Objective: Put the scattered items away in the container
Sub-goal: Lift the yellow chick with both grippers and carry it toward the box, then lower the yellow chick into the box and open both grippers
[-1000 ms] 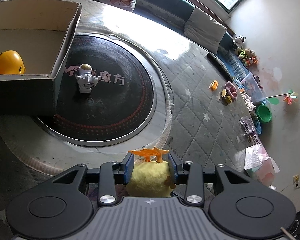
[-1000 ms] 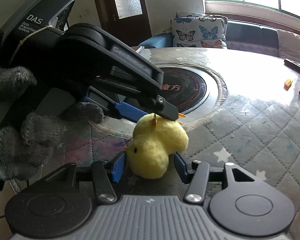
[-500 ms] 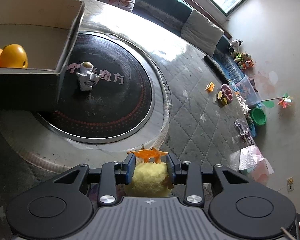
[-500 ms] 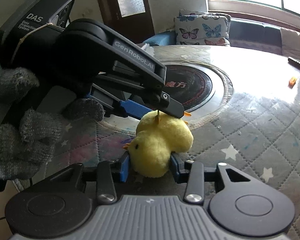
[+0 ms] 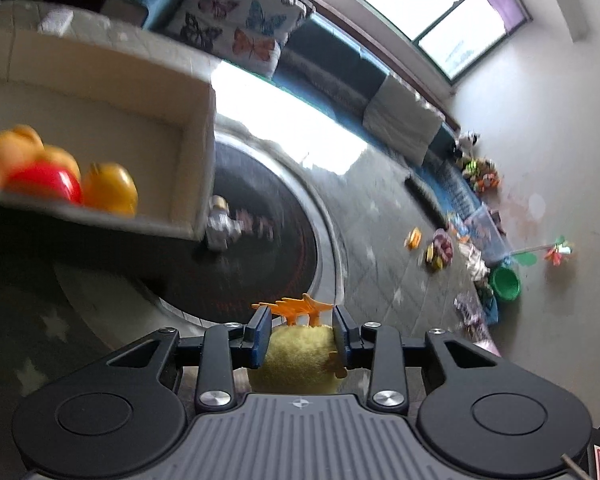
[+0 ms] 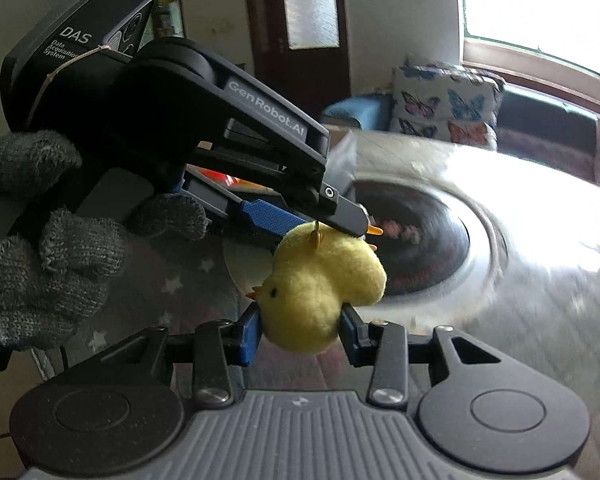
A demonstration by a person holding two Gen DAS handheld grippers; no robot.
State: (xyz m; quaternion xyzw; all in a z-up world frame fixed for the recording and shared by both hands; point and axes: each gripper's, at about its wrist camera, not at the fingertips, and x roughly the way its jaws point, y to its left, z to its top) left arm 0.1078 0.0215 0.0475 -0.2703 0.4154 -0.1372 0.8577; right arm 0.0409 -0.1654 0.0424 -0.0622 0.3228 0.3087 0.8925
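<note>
A yellow plush chick (image 6: 320, 288) with orange feet is gripped from two sides. My left gripper (image 5: 300, 334) is shut on its body (image 5: 296, 360), feet pointing forward. My right gripper (image 6: 298, 330) is shut on its head end. The left gripper (image 6: 340, 216) shows above the chick in the right wrist view. The cardboard box (image 5: 188, 152) is up left and holds yellow rubber ducks (image 5: 108, 188) and a red ball (image 5: 44, 180). A small astronaut figure (image 5: 220, 226) stands beside the box on the dark round plate (image 5: 276, 248).
The chick hangs above the quilted table cover (image 5: 380, 264). Small toys (image 5: 440, 248) lie at the table's far right edge. A sofa with butterfly cushions (image 5: 240, 28) runs behind the table. Toys and a green bowl (image 5: 506, 282) are on the floor.
Both grippers have lifted the chick off the table and moved toward the box. The right gripper closed on the chick. The box now looms larger and closer on the left.
</note>
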